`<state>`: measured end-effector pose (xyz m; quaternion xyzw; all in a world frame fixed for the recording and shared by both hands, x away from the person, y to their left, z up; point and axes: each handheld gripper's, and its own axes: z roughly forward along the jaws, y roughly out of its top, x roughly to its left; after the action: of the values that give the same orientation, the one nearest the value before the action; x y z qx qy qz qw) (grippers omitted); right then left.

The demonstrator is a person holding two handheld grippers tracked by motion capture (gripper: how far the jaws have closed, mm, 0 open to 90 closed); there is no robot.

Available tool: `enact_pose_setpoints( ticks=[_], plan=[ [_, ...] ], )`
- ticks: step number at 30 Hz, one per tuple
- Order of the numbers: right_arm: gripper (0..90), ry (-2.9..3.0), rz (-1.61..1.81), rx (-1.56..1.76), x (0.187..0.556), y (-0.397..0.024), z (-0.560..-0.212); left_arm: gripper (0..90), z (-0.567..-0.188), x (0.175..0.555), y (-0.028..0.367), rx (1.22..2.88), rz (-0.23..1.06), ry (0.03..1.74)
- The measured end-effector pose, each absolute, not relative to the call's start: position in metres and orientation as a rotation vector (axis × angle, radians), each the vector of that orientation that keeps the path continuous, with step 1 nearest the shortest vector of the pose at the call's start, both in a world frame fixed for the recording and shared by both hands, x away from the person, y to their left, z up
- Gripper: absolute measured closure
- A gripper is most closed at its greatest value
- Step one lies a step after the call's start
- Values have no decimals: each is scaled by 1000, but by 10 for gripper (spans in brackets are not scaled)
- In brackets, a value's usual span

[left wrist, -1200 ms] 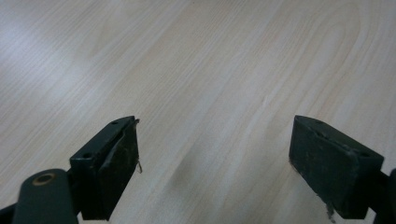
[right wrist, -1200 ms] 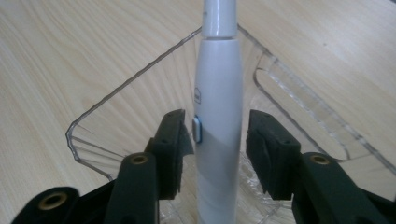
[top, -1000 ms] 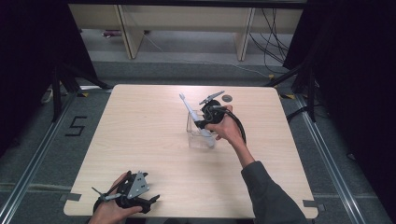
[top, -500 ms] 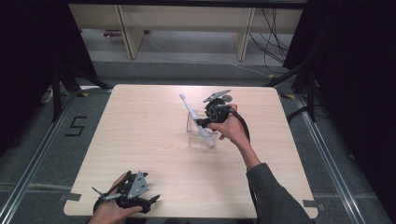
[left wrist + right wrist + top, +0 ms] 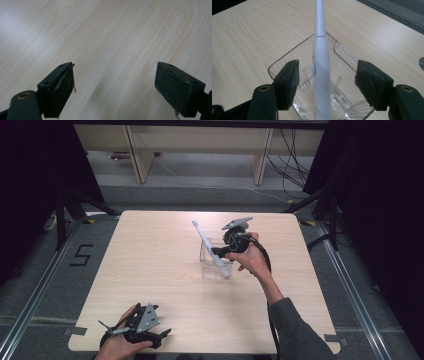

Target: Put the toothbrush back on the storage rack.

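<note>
A white electric toothbrush (image 5: 210, 247) leans upright in a clear square plastic container (image 5: 214, 271) at the middle of the wooden table (image 5: 150, 270), head up and to the left. My right gripper (image 5: 221, 253) is at the container's right side. In the right gripper view the toothbrush (image 5: 321, 65) stands between the open jaws of that gripper (image 5: 328, 66), touching neither, above the container rim (image 5: 287, 57). My left gripper (image 5: 161, 335) rests near the table's front left edge, and its own view shows it (image 5: 113, 72) open over bare wood.
A small dark round object (image 5: 421, 60) lies on the table at the far right of the right gripper view. Shelving legs (image 5: 135, 155) and cables (image 5: 295, 150) stand on the floor beyond the table's far edge. Black curtains flank both sides.
The right hand has shifted a little, first toward the far right and then back down beside the container. The toothbrush keeps its lean. The left gripper has not moved.
</note>
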<state>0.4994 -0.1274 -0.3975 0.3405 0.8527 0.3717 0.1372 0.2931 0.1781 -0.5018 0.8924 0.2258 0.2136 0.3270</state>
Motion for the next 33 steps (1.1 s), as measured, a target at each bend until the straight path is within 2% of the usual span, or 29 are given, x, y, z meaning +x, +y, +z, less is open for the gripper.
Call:
enact_pose_setpoints(
  ticks=[33],
  plan=[
    [335, 2382, 1183, 996, 466, -160, -398, 155, -501, 294, 179, 2332, 562, 595]
  ],
)
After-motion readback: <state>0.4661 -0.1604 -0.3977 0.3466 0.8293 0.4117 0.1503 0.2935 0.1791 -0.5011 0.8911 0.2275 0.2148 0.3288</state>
